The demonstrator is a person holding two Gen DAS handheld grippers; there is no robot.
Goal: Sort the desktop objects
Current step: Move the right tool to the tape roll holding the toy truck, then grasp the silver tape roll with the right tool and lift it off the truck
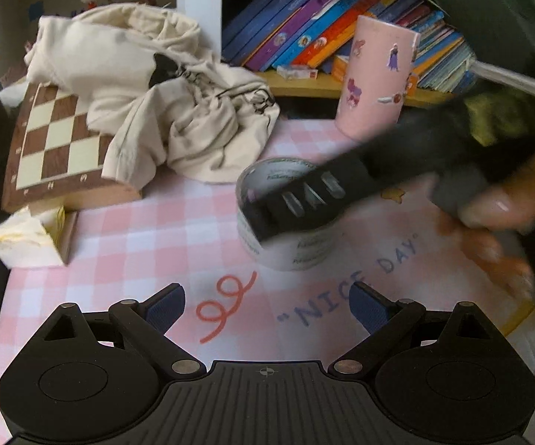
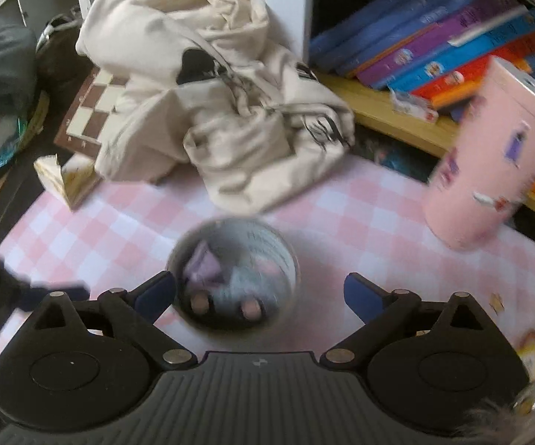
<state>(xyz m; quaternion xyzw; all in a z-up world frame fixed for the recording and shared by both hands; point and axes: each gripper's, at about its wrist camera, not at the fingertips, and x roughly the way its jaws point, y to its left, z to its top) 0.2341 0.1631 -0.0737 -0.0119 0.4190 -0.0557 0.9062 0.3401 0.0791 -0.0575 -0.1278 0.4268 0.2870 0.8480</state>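
Desktop objects lie on a pink checked tablecloth [image 1: 126,244]. Cream cloth bag [image 1: 163,104] covers part of the chessboard [image 1: 56,137]. Pink cup [image 1: 375,78] stands behind the tape roll [image 1: 286,244]. Right gripper [image 2: 260,293] hangs over the roll, jaws spread, empty. Left gripper [image 1: 267,304]: spread, empty.
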